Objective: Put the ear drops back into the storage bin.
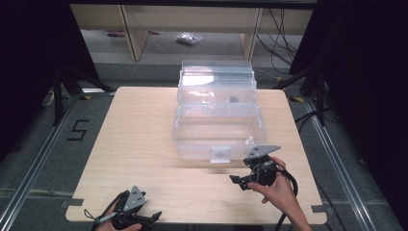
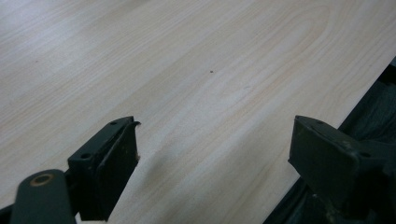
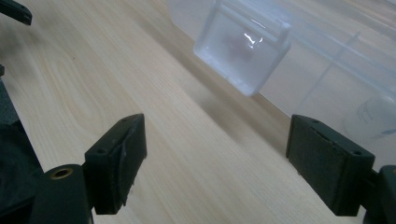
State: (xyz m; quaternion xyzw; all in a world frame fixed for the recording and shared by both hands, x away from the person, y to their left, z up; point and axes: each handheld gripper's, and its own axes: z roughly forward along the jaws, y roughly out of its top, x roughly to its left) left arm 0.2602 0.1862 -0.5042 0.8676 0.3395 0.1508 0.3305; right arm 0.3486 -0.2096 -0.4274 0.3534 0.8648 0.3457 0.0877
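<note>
One clear plastic box (image 1: 219, 118) stands at twelve o'clock on the desk (image 1: 139, 144), long axis left to right, latch (image 1: 220, 154) facing six. Two grippers: the left gripper (image 1: 153, 217) at seven, jaws released and empty; the right gripper (image 1: 239, 182) at five, jaws spread, nothing between. Box contents are blurred.

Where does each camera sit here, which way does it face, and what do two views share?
High view: above the near edge, looking forward and down on the table and clear box; both hands and tools show.
Left gripper view: on the left tool, facing bare tabletop; open jaws.
Right gripper view: on the right tool, facing the latch; open jaws.
Shared: high and right gripper views both show the latch.
</note>
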